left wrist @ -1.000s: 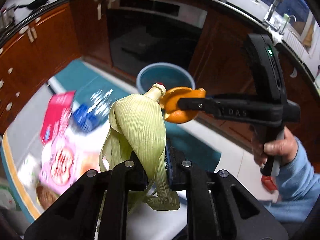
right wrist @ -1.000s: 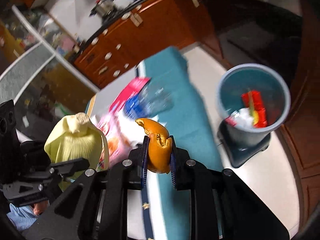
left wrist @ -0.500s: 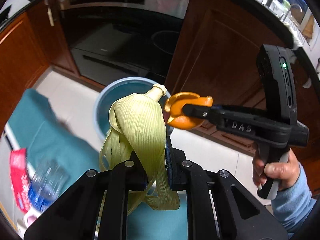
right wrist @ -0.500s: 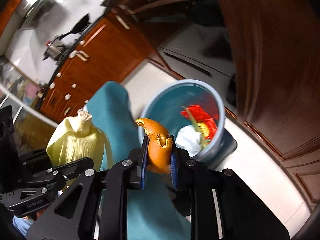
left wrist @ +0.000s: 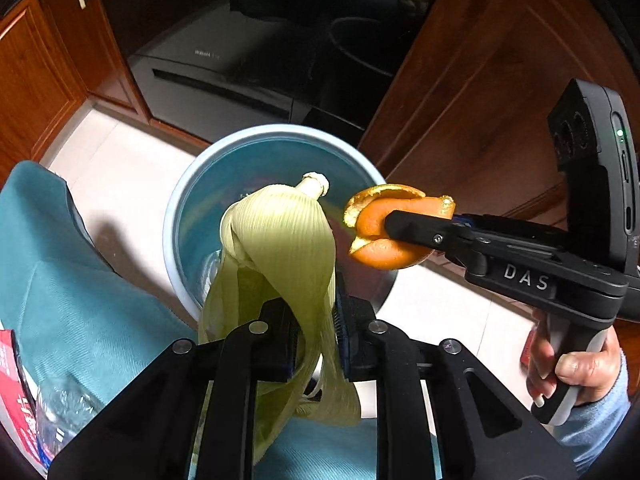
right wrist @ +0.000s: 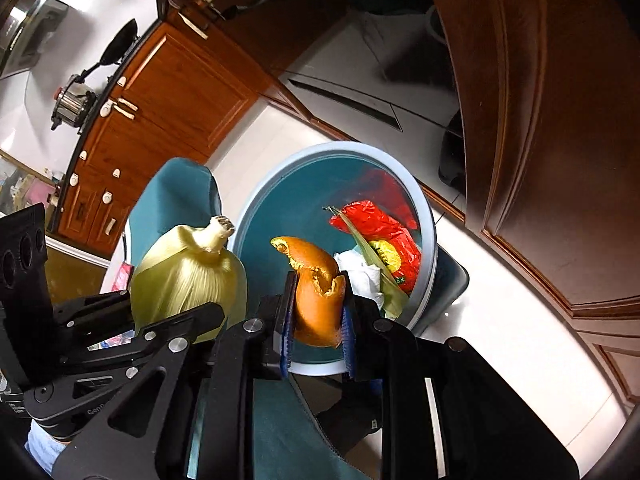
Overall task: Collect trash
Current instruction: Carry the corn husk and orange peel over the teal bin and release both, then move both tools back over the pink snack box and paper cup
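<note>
The corn husk (left wrist: 280,248) hides much of the bin (left wrist: 180,216) below it, stem end pointing away from the left tongs (left wrist: 316,336), jaws just easing yet gripping it. Right tongs (right wrist: 316,320), also loosening, pinch the orange peel (right wrist: 316,292) upright above the rim.

The corn husk (left wrist: 280,248) and the orange peel (left wrist: 384,232) are hanging side by side above the bin (left wrist: 188,200), the peel to the right. Wrappers (right wrist: 380,240) are lying in the bin, which is standing before the cabinets (left wrist: 480,92).
</note>
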{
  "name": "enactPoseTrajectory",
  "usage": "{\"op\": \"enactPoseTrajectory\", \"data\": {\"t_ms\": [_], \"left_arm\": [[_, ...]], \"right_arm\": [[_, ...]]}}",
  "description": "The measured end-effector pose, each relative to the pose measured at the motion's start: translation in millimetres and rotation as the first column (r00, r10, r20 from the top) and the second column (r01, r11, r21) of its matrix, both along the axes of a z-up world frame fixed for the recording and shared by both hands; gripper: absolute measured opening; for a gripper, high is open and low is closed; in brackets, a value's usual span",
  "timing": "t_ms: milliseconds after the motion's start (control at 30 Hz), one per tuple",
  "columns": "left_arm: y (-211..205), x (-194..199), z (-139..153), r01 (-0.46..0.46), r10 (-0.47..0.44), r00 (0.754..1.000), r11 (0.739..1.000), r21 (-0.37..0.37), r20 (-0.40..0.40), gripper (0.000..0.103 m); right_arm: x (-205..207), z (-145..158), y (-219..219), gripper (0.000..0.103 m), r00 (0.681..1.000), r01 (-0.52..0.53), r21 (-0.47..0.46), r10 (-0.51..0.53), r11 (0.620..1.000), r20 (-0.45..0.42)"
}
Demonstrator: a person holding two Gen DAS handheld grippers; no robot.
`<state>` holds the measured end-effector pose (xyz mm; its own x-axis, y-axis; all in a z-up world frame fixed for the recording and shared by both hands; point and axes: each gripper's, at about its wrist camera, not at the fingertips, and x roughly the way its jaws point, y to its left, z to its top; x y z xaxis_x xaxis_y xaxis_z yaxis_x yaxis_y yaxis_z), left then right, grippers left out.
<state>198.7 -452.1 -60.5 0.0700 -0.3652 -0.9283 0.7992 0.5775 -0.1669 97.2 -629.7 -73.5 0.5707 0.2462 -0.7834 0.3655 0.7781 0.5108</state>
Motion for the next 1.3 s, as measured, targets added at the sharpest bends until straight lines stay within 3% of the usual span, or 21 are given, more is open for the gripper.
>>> {"op": "enactPoseTrajectory", "data": {"t_ms": [67,100,133,167,400,600,733,1033,1300], "left_arm": [[2,2,-2,-0.01,0.01,1.0,1.0,0.011,0.004,0.039],[4,-1,-1,-0.017,0.016,1.0,1.0,0.017,0.01,0.06],[6,0,1,-0.031,0.03,0.999,0.999,0.022,0.027,0.067],[9,-1,4,-0.04,0.039,0.998,0.999,0.019,0.048,0.068],[27,-4,17,-0.07,0.069,0.995,0.997,0.013,0.069,0.079],[46,-17,31,-0.083,0.084,0.992,0.996,-0.015,0.091,0.093],[65,-30,45,-0.104,0.108,0.989,0.994,-0.044,0.103,0.097],[147,-69,74,-0.148,0.164,0.977,0.982,-0.121,0.135,0.099],[255,-84,78,-0.282,0.306,0.936,0.948,-0.151,0.176,0.099]], "right_arm": [[4,-2,1,0.029,1.0,-0.005,-0.003,0.005,1.0,-0.01],[5,-1,2,0.051,1.0,-0.004,-0.003,0.004,1.0,-0.008],[5,1,3,0.076,1.0,0.0,-0.006,0.0,1.0,-0.002],[5,5,4,0.082,1.0,0.007,-0.021,-0.007,1.0,0.006],[2,22,18,0.09,1.0,-0.009,-0.08,0.008,0.997,-0.016],[-9,34,39,0.09,0.998,-0.037,-0.142,0.028,0.989,-0.062],[-19,47,57,0.091,0.997,-0.058,-0.158,0.048,0.986,-0.068],[-36,83,125,0.091,0.988,-0.154,-0.191,0.145,0.969,-0.058],[-28,102,212,0.091,0.952,-0.306,-0.206,0.299,0.929,-0.065]]}}
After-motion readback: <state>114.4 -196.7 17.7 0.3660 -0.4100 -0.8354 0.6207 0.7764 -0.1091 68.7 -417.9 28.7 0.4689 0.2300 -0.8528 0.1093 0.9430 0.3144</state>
